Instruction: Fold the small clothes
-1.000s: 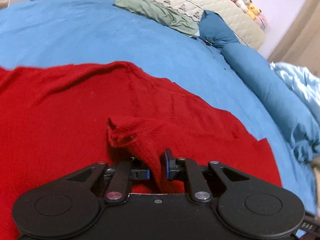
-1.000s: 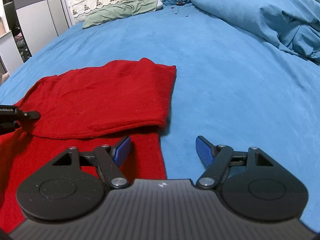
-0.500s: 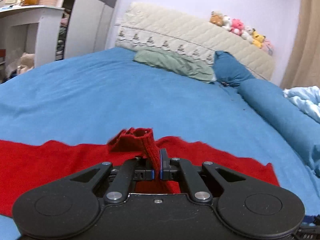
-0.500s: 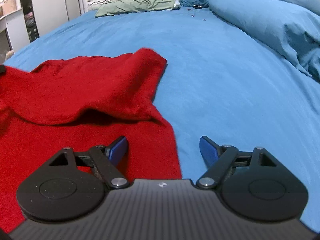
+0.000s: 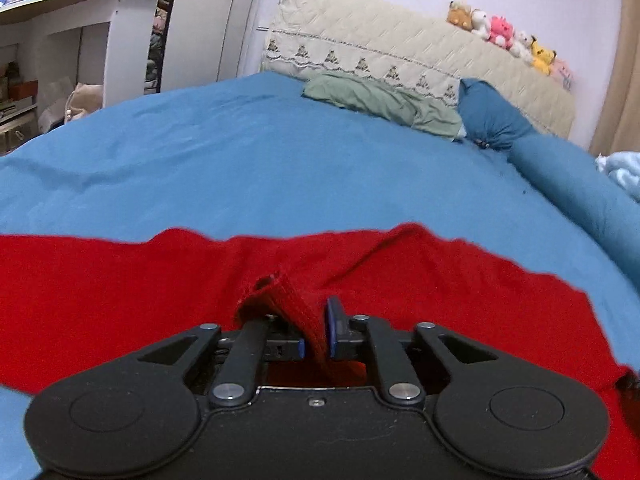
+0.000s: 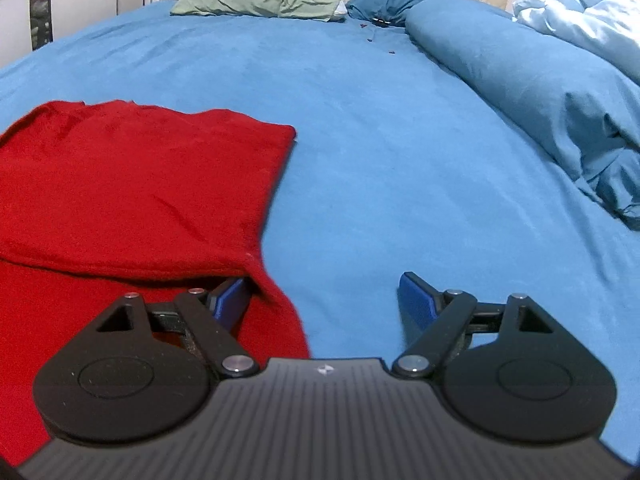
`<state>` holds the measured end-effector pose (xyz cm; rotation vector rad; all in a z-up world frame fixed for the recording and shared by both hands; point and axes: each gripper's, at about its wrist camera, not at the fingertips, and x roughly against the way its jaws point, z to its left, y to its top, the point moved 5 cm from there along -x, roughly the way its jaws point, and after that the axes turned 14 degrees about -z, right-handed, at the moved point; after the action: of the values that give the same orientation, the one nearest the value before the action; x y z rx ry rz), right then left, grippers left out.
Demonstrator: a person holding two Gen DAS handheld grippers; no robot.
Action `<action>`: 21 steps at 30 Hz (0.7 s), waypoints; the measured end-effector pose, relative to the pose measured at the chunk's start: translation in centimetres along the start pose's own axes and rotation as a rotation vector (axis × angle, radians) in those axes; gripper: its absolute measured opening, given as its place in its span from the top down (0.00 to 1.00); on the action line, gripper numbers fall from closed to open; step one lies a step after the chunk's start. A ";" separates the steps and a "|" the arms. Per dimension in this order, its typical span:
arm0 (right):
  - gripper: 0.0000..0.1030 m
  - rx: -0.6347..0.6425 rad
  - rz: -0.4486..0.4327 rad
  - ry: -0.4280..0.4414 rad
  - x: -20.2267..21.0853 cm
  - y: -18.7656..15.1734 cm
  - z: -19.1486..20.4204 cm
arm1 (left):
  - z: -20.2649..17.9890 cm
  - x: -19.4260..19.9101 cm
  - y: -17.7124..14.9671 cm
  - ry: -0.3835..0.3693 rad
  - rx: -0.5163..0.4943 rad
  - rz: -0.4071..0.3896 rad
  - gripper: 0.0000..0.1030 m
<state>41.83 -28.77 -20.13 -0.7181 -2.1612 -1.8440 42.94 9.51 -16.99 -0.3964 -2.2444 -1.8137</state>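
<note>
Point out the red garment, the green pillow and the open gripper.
red garment (image 6: 140, 184): right wrist view, on the folded-over top layer.
green pillow (image 5: 380, 98): left wrist view, on its rumpled middle.
right gripper (image 6: 324, 300): right wrist view, midway between its spread blue fingertips.

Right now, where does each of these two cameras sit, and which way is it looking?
Left wrist: sits on the left hand-held gripper, looking across the red garment toward the headboard; its fingers pinch a red fold.
Right wrist: sits on the open right hand-held gripper, looking over the garment's edge and the blue bedsheet.
Shared: red garment, bedsheet, green pillow.
</note>
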 end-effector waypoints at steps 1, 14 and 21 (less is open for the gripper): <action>0.07 0.007 0.002 -0.004 0.1 0.0 -0.1 | 0.4 0.3 -0.3 0.020 -0.012 0.010 0.72; 0.06 -0.019 -0.041 0.020 2.7 1.9 1.1 | 3.2 0.4 2.7 0.052 0.047 0.043 0.37; 0.06 -0.032 -0.076 0.036 3.4 3.2 2.6 | 1.2 -1.6 0.5 0.012 -0.126 0.121 0.92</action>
<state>40.85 -25.14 -16.26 -0.6115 -2.1701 -1.9174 44.59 10.70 -17.30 -0.5303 -2.0569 -1.8938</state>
